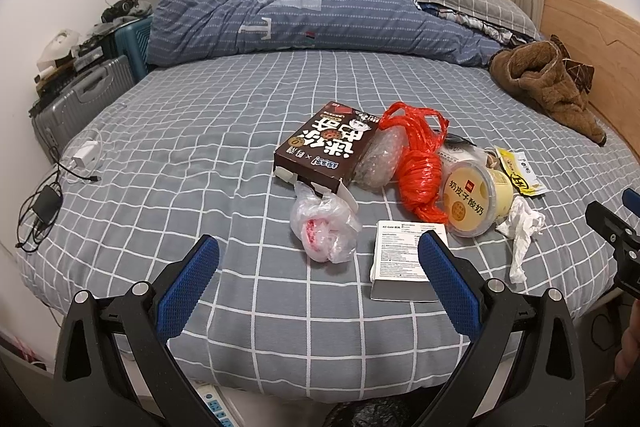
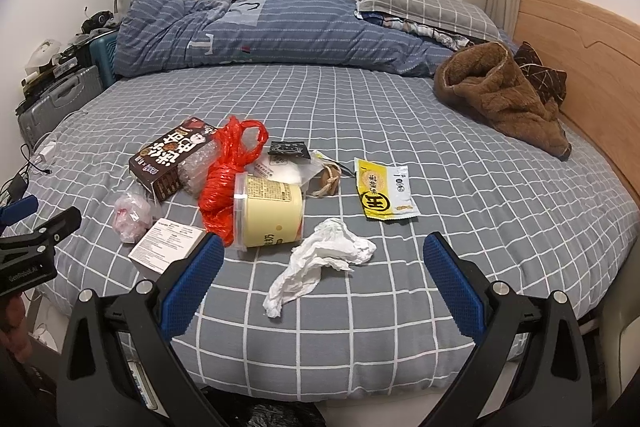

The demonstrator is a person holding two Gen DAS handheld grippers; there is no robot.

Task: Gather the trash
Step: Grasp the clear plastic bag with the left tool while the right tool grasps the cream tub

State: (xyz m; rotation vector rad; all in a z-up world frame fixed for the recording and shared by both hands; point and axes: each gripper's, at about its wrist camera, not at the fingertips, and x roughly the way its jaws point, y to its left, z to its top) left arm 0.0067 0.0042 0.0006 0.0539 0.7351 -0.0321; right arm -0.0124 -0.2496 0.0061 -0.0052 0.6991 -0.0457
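Note:
Trash lies on a grey checked bed. There is a brown snack box, a red plastic bag, a yellow yogurt tub, a crumpled clear bag, a white leaflet, a crumpled white tissue and a yellow wrapper. My left gripper is open and empty, just short of the clear bag. My right gripper is open and empty over the tissue.
A folded blue quilt and pillows lie at the far side. A brown fleece garment sits by the wooden headboard. Suitcases and cables are at the left edge. A power strip lies on the floor below.

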